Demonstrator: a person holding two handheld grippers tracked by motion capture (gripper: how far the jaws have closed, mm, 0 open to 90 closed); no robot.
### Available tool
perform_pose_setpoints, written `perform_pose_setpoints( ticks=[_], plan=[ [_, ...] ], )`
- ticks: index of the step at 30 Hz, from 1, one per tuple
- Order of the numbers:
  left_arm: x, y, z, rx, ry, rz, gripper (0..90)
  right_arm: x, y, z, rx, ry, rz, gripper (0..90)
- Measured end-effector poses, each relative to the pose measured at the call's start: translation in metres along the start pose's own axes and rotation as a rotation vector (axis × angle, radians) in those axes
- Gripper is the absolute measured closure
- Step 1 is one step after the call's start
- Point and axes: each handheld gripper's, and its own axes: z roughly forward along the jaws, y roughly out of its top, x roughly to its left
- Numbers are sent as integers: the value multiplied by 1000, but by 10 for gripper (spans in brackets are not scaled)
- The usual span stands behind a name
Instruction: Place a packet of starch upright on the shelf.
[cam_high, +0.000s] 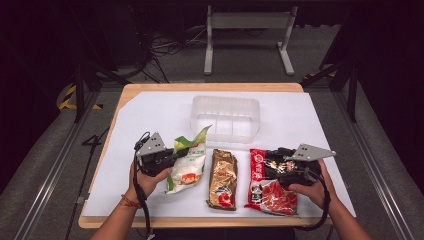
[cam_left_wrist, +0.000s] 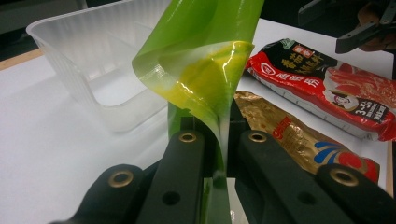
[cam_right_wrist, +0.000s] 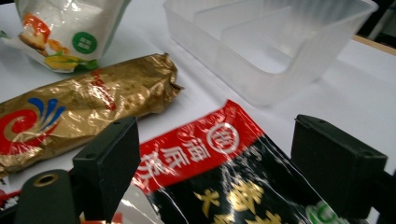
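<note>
Green-and-white snack packet (cam_high: 187, 162) lay at the left of a row of three packets on the white table cover (cam_high: 310, 120), with its green top edge (cam_left_wrist: 205, 60) pinched between the jaws of our left gripper (cam_high: 176, 154); in the left gripper view those jaws were pressed together on the thin film, which curled upward above them. We list the remaining items from largest to smallest. The white cover spread over most of the wooden table (cam_high: 125, 95). A clear plastic bin (cam_high: 225, 117) with inner dividers stood at the middle of the table, just beyond the packets and apart from them. The red-and-black noodle packet (cam_high: 270, 182) lay at the right end of the row, near the table's front edge. Our right gripper (cam_high: 272, 162) was over its upper part; in the right gripper view the two black jaws stood spread, one on each side of the packet's red and black top (cam_right_wrist: 219, 154), and we could not tell whether they touched it. The gold foil packet (cam_high: 222, 179) lay between the other two, close beside each, untouched by either gripper.
</note>
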Motion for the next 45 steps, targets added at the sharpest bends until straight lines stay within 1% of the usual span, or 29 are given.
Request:
perform_pose_setpoints(
  ticks=[1,2,3,5,6,7,8,9,10,13,14,16,17,19,20,22,24,25,28,30,32,34,35,36,39,42,43,44,45],
  plan=[
    [0,0,0,0,0,0,899,0,0,0,0,0,0,162],
    [-1,1,-1,-3,1,7,899,-3,-3,-2,1,-9,3,162],
    [-2,1,-2,-11,5,2,899,-6,-5,-4,5,-21,4,161],
    [-3,3,-4,-28,7,11,899,-11,-8,-6,-8,-28,10,158],
    [-3,3,-5,-37,10,10,899,-13,-9,-7,-6,-48,2,157],
    [-3,4,-7,-45,8,10,899,-14,-9,-7,-3,-60,-7,156],
    [-2,5,-8,-52,13,10,899,-16,-11,-7,8,-78,-27,155],
    [-2,5,-9,-63,16,8,899,-17,-12,-7,18,-92,-33,155],
    [-2,5,-10,-70,7,2,900,-19,-14,-6,25,-95,-24,154],
    [-4,9,-11,-84,20,12,900,-24,-19,-5,44,-118,-23,155],
    [-4,11,-11,-89,28,13,899,-25,-19,-6,42,-118,-20,154],
    [-4,15,-12,-98,26,11,900,-27,-20,-7,37,-123,-12,154],
    [-4,17,-11,-108,39,12,899,-27,-20,-8,36,-123,-8,153],
    [-4,19,-11,-113,39,6,900,-28,-20,-8,35,-125,-5,151],
    [-3,23,-11,-121,48,8,900,-28,-20,-9,33,-126,0,150],
    [-1,27,-12,-132,50,-7,900,-30,-21,-9,32,-130,10,149],
    [2,30,-13,-140,55,-10,899,-31,-21,-10,31,-131,15,149],
    [3,33,-13,-145,60,-12,899,-31,-21,-10,33,-127,26,149],
    [7,41,-13,-153,68,-12,899,-33,-20,-10,32,-127,34,146],
    [8,48,-12,-161,70,-3,900,-34,-20,-11,33,-135,39,145],
    [11,56,-8,-174,75,-3,900,-35,-21,-12,34,-133,47,145],
    [16,63,-5,-186,68,-16,900,-36,-20,-11,57,-122,62,144],
    [16,63,-5,-186,68,-16,900,-36,-20,-11,59,-122,61,144],
    [19,71,-1,-195,86,-16,900,-36,-20,-11,58,-120,62,145],
    [24,83,5,-208,100,-17,900,-37,-21,-9,63,-119,76,142],
    [29,89,10,-217,109,-25,900,-38,-22,-9,66,-120,80,141],
    [35,93,16,-221,112,-34,899,-39,-22,-9,68,-122,78,141],
    [35,93,16,-221,112,-34,900,-39,-22,-9,68,-122,78,141],
    [37,96,22,-224,118,-40,900,-39,-22,-9,67,-121,79,141]
  ],
)
